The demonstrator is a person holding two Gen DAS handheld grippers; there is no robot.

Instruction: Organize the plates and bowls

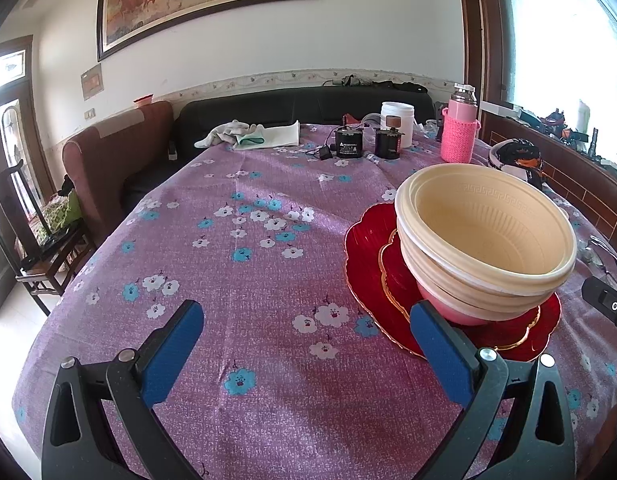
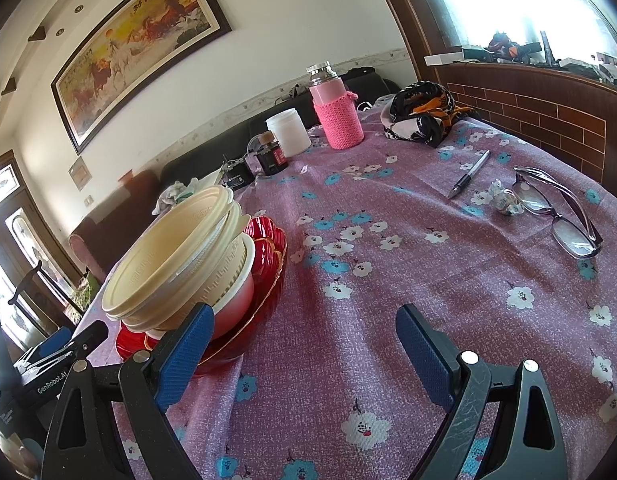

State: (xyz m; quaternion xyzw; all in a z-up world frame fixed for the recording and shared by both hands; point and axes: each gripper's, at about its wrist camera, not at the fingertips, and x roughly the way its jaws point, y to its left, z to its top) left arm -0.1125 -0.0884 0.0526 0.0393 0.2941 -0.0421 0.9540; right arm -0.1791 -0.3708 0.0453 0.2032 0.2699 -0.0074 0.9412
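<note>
Both claws gape empty — left claw, right claw

Your dishes stand in one stack on the purple flowered tablecloth. At the bottom lie two red scalloped glass plates, gold-rimmed, the smaller nested in the larger. On them sits a pink bowl, upright. Nested in it are the cream plastic bowls, ribbed outside, a key-pattern band inside the top one. From your right wrist the cream bowls lean slightly off level.
</note>
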